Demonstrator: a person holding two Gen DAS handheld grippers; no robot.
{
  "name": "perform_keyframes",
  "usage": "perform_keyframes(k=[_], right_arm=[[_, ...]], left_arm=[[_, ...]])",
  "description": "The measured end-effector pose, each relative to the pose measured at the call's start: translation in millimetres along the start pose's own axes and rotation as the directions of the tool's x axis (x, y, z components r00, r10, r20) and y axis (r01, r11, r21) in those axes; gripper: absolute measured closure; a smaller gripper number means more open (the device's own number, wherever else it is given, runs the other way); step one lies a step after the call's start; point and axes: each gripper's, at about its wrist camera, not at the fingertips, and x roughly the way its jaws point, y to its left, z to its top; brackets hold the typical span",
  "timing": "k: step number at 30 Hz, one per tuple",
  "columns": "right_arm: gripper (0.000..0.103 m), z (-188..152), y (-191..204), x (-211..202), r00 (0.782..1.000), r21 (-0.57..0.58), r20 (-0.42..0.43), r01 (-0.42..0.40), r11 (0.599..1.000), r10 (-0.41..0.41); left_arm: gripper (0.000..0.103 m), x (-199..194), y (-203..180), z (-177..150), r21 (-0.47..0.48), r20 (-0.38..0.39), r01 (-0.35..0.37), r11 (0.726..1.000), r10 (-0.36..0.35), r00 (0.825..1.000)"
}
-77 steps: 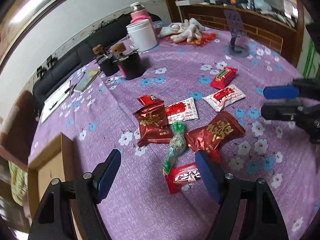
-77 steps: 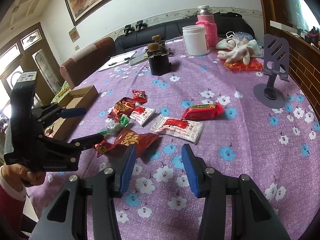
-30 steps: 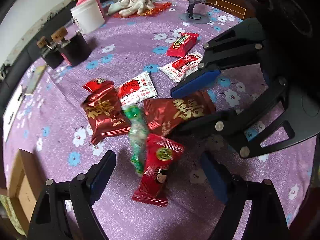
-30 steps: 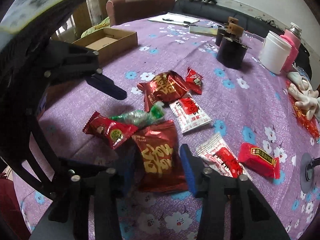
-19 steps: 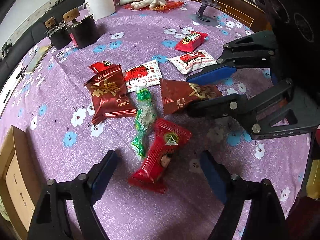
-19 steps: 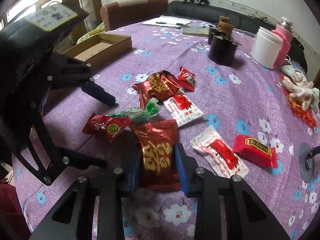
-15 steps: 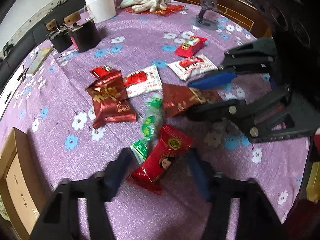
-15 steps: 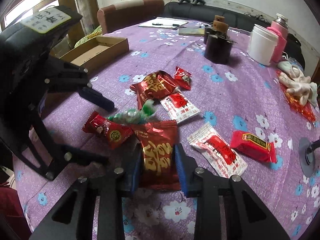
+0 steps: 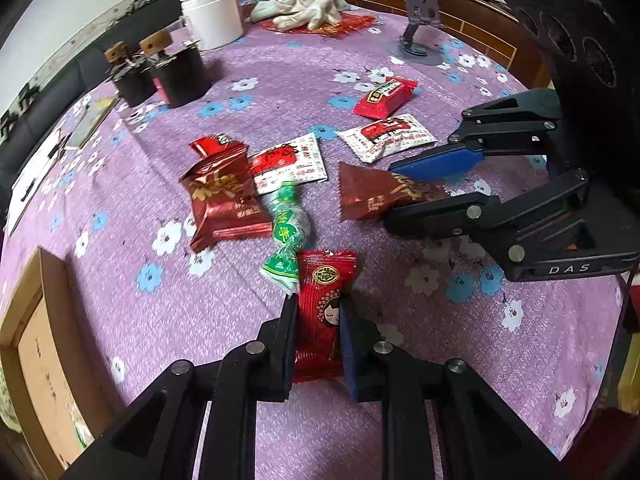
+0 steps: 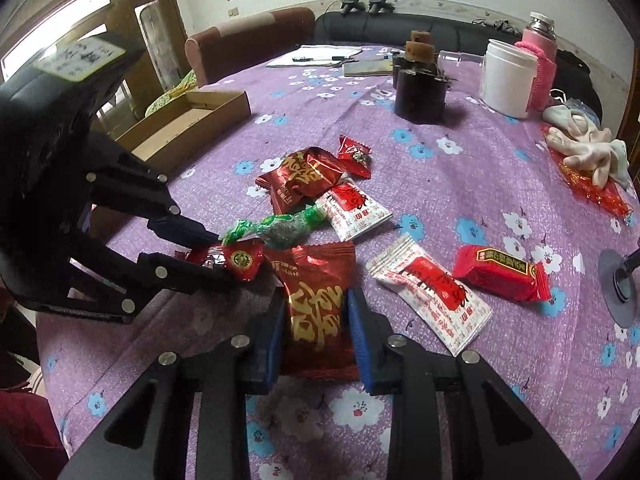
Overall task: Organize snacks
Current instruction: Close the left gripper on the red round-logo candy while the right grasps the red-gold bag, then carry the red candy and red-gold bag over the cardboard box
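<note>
My left gripper (image 9: 318,308) is shut on a bright red packet with a cartoon face (image 9: 325,292), which lies on the purple flowered tablecloth (image 9: 280,76). My right gripper (image 10: 316,304) is shut on a dark red packet with gold characters (image 10: 316,276); its pads press both sides. In the left wrist view, the right gripper (image 9: 394,192) comes in from the right over that packet (image 9: 368,196). A green candy (image 9: 286,228), a second dark red packet (image 9: 224,196), two white-and-red sachets (image 9: 288,162) (image 9: 386,136) and a red bar (image 9: 384,96) lie loose nearby.
An open cardboard box (image 10: 188,120) sits at the table's left edge. At the back stand black holders (image 9: 176,72), a white jar (image 9: 212,16), gloves (image 9: 304,8) and a phone stand (image 9: 418,36). A sofa lies behind the table.
My left jaws have closed from wide open onto the bright red packet. The right jaws have drawn in on the dark red packet. The green candy has shifted slightly.
</note>
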Motion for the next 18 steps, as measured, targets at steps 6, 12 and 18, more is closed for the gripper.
perform_keyframes(k=[6, 12, 18], right_arm=[[0.075, -6.0, 0.3, -5.2, 1.000, 0.028, 0.021, 0.000, 1.000, -0.001], [0.076, -10.6, 2.5, -15.2, 0.999, 0.059, 0.050, 0.003, 0.998, -0.006], [0.076, -14.7, 8.3, -24.7, 0.996, 0.101, 0.086, -0.008, 0.995, -0.001]], left_arm=[[0.085, -7.7, 3.3, -14.7, -0.078, 0.037, -0.011, 0.997, 0.014, 0.999], [0.085, -25.8, 10.7, -28.2, -0.177, 0.099, -0.010, 0.984, 0.027, 0.995], [0.085, -48.9, 29.6, -46.1, -0.312, 0.166, -0.025, 0.950, 0.080, 0.983]])
